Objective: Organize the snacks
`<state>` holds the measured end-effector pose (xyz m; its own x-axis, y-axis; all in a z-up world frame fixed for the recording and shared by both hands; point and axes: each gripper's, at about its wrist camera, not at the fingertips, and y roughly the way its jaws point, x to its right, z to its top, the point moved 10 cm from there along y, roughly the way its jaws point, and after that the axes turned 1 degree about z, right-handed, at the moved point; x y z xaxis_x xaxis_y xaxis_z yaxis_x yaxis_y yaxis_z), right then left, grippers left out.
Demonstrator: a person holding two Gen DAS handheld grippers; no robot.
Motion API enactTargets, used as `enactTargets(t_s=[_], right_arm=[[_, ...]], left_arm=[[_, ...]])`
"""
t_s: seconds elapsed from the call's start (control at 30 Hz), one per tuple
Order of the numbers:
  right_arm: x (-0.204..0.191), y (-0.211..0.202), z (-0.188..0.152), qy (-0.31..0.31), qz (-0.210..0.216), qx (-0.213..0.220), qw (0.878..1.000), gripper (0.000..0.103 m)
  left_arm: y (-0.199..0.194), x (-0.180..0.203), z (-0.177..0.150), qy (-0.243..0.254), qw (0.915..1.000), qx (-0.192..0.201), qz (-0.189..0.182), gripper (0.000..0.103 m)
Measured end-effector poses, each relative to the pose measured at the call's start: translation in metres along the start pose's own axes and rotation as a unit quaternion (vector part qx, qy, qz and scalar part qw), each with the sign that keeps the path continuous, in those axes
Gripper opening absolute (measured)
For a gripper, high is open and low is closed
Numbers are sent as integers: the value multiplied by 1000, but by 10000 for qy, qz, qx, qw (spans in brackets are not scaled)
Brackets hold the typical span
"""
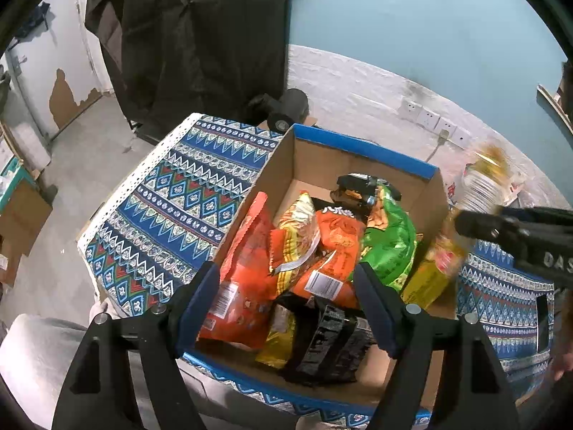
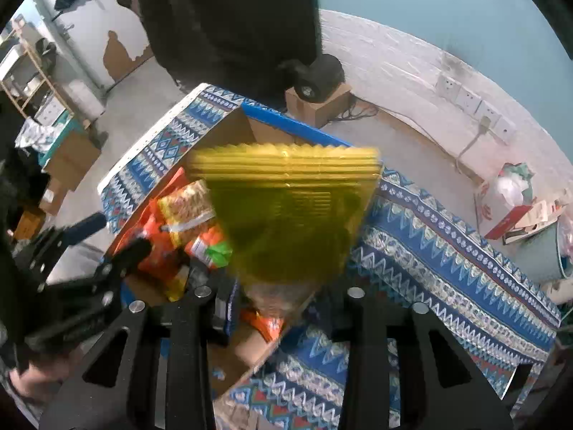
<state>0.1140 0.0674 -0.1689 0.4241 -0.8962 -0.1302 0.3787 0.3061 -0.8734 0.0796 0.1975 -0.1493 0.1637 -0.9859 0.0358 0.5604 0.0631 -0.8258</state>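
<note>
A: Our left gripper (image 1: 286, 279) hangs over the near edge of the cardboard box (image 1: 358, 165), angled down into it. Our right gripper (image 2: 279, 286) reaches in from the right side, above the box's right wall.

B: And what can't we read?

A: Plenty. The yellow snack bag (image 2: 286, 211) is smeared by motion blur in both views, so its print is unreadable. In the right wrist view it blocks most of the box, and its lower end, where our fingers meet it, is hidden. In the left wrist view only the tip of the right gripper (image 1: 476, 224) shows; the rest runs off the frame.

B: The fingers, then?

A: On the left, spread wide, with nothing between them; the padded fingers (image 1: 372, 301) sit just above the packets without clearly touching any. On the right, they pinch the yellow snack bag, which stands upright over the box's right side.

B: The other snacks?

A: In the box: an orange packet (image 1: 247, 279), a green bag (image 1: 390, 243), a black packet (image 1: 333, 340), piled together. The box sits on the patterned blue cloth (image 1: 172, 200).
</note>
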Motion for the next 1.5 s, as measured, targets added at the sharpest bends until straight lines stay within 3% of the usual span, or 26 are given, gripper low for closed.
enactTargets(t_s=[0.1, 0.17, 0.33, 0.37, 0.9, 1.5], right_arm=[[0, 7, 7, 71, -29, 21, 10000, 50], [0, 7, 11, 133, -25, 101, 9999, 68], [0, -4, 18, 204, -36, 370, 9991, 79], [0, -7, 20, 206, -36, 422, 9989, 81], [8, -74, 10, 80, -443, 1130, 9926, 82], [40, -117, -25, 306, -640, 1390, 9877, 82]], left_arm=[[0, -5, 1, -30, 10000, -5, 57, 81], [0, -8, 0, -26, 9999, -14, 119, 82], [-6, -16, 1, -118, 9996, -26, 236, 83], [-9, -16, 2, -130, 9996, -11, 245, 88], [-73, 12, 22, 436, 9959, 754, 226, 101], [-97, 36, 24, 668, 9932, 953, 104, 102]])
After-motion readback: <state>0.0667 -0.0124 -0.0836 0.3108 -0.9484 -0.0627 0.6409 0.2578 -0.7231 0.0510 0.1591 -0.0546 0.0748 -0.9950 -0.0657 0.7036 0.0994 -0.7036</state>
